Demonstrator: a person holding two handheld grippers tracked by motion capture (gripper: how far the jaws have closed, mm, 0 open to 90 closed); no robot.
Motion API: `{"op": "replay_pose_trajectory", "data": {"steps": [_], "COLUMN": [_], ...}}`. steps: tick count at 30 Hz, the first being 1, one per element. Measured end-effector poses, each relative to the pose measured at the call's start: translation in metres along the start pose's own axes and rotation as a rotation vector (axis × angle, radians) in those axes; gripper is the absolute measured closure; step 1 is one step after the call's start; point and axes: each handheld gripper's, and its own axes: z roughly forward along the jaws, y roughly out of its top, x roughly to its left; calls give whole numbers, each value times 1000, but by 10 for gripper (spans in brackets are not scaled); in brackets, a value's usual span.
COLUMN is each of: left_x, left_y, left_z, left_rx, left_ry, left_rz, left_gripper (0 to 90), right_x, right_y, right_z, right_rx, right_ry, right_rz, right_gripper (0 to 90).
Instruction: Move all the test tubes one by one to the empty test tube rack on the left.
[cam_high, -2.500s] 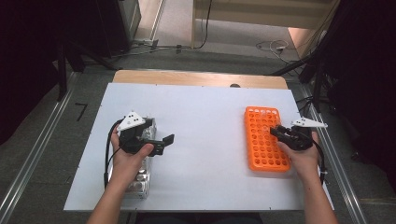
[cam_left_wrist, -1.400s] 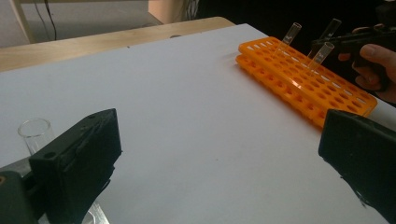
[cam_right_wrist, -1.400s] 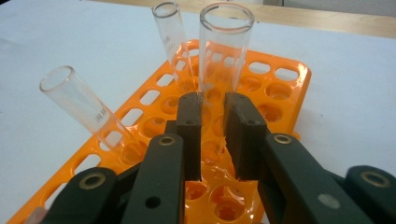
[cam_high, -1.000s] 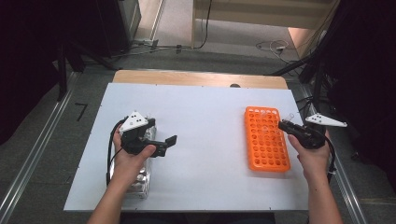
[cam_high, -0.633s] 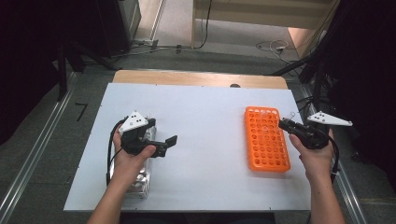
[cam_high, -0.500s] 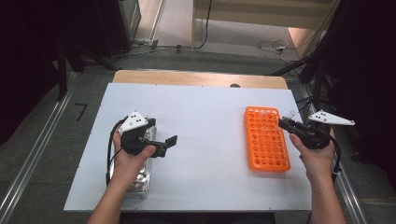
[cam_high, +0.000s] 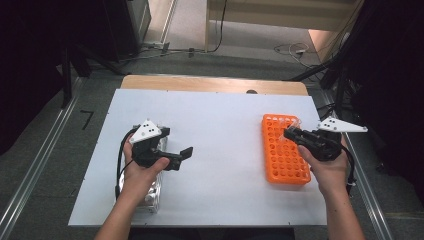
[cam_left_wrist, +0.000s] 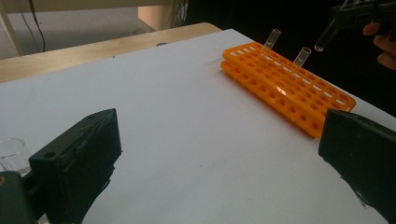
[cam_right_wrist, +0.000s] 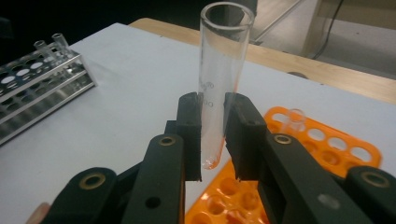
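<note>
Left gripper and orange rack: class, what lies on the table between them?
Nothing: the high view shows bare white table between the left gripper and the orange rack.

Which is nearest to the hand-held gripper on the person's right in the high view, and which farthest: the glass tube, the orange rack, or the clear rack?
From the right hand-held gripper, by the high view:
1. Glass tube: clamped between its jaws.
2. Orange rack: just beneath and left of the jaw tips, on the table's right side.
3. Clear rack: far across the table, under the person's left hand.
</note>
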Motion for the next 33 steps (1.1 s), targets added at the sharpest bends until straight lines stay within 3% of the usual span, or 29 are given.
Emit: {"op": "replay_pose_trajectory", "data": {"steps": [9, 33], "left_x": [-10, -26], "left_y": [1, 1], "left_z": [6, 16], "left_rx": [12, 34], "left_ry": [-30, -84], "left_rz": [18, 31], "left_gripper": [0, 0], "right_x": [24, 72], "right_y": [-2, -12], "right_z": [23, 59], "right_rx": [39, 101], "right_ry": [60, 192], "right_rz": [-35, -89], "right_gripper": [743, 743]}}
